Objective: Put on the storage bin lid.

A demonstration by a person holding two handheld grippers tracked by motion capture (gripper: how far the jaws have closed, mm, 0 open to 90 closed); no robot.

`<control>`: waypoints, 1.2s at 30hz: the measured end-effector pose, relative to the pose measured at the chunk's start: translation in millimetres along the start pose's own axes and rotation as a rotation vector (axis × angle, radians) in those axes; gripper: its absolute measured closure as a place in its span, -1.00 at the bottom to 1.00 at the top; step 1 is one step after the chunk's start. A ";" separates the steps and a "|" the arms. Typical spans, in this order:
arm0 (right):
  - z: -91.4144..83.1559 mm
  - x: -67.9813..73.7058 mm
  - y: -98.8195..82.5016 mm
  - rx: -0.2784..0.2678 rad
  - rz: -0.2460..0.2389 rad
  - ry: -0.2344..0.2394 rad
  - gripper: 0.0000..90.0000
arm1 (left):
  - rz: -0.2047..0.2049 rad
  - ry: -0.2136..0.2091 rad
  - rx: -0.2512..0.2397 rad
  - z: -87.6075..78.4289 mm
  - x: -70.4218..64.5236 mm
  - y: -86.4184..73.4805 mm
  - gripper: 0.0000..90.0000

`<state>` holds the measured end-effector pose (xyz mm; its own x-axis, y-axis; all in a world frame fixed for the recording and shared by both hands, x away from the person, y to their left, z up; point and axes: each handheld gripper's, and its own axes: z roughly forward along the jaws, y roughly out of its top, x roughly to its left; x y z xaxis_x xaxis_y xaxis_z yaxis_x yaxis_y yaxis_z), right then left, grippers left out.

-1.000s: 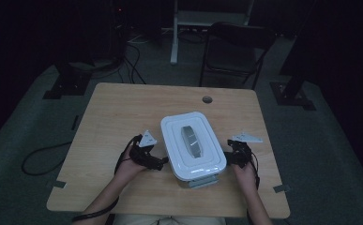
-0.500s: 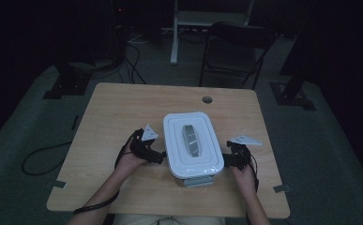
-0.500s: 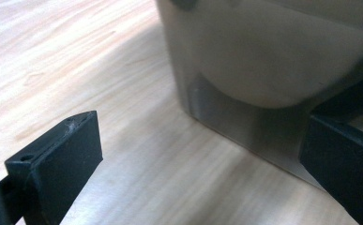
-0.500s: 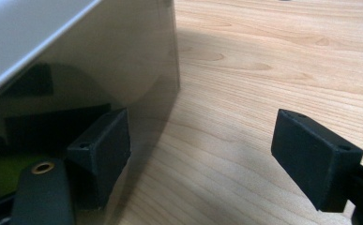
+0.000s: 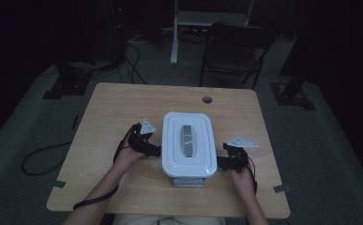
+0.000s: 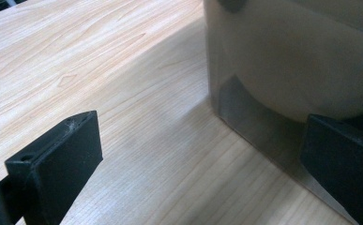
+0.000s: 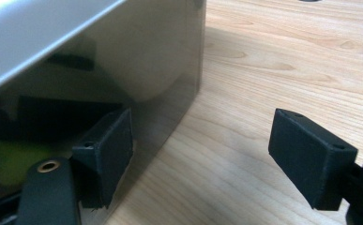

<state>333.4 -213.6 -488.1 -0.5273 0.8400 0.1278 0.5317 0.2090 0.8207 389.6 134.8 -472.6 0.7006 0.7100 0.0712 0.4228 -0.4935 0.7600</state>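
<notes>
room: dim | floor (image 5: 320, 154): grey carpet | chair (image 5: 235, 49): dark, behind table (image 5: 118, 108)

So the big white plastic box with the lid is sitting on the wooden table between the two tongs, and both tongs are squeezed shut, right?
Not quite. The white plastic box with the lid does sit on the wooden table between them, but the tongs are open. The left gripper view shows the left tongs wide apart beside the box, and the right gripper view shows the right tongs wide apart too.

White-lidded box (image 5: 188, 145) — pale wood-grain table (image 5: 123, 108) — black tools (image 5: 147, 149) (image 5: 222, 162).
</notes>
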 end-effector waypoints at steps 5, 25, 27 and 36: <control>-0.1 0.8 -0.3 -0.003 -0.016 0.009 -0.54 | -0.017 -0.003 -0.007 -1.3 2.3 -1.6 -0.99; -1.9 -11.0 -3.1 -0.022 0.058 -0.061 -0.68 | -0.060 -0.057 -0.029 -25.7 4.6 -19.5 -0.99; -2.1 -11.1 -3.4 -0.019 0.053 -0.069 -0.68 | -0.055 -0.058 -0.027 -28.1 4.2 -20.6 -0.99; -4.5 -12.3 -3.3 -0.019 0.049 -0.084 -0.68 | -0.067 -0.063 -0.027 -33.0 3.7 -26.5 -0.99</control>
<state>335.1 -226.9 -489.9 -0.4435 0.8880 0.1218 0.5421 0.1576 0.8254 362.0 167.0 -471.1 0.7064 0.7076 -0.0206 0.4550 -0.4315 0.7790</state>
